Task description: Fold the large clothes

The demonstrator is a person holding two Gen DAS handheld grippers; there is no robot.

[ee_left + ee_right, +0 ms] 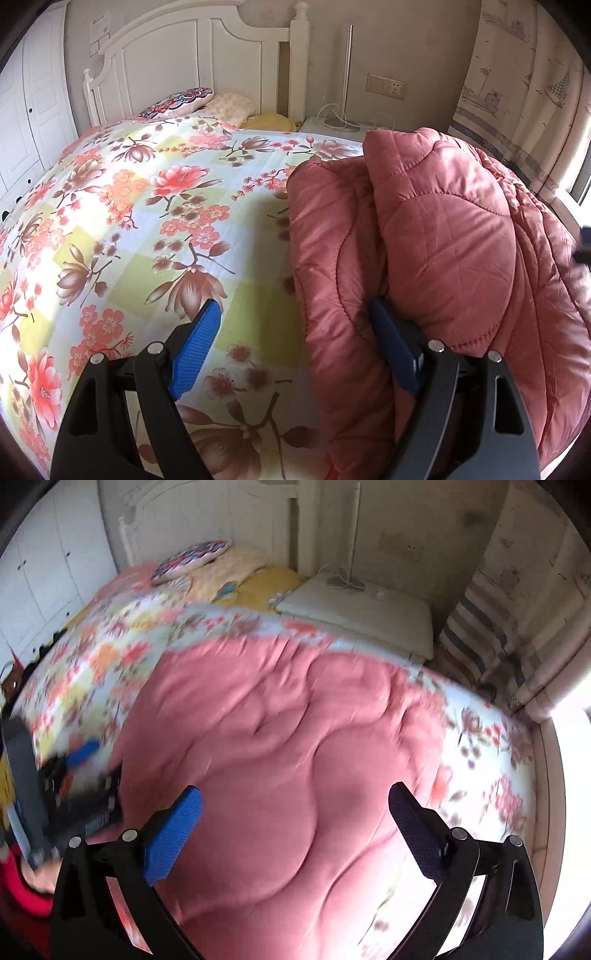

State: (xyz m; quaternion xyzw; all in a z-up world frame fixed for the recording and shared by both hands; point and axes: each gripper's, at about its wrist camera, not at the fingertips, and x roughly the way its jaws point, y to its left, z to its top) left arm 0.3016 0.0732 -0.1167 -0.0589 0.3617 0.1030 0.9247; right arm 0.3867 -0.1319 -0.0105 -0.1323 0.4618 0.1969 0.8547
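A pink quilted padded garment (443,258) lies folded in thick layers on the right part of a bed with a floral sheet (129,221). My left gripper (295,314) is open at the garment's left edge; its right finger (391,350) is tucked under a fold and its left finger (195,347) is over the bare sheet. In the right wrist view the garment (295,757) fills the middle. My right gripper (295,805) is open and empty above it. The left gripper (81,757) shows blurred at the garment's left edge.
A white headboard (192,55) and pillows (207,103) are at the far end of the bed. A white bedside table (362,609) with a lamp stand (345,74) is beside it. A curtain (524,92) and window are at the right. White wardrobe doors (33,110) are at the left.
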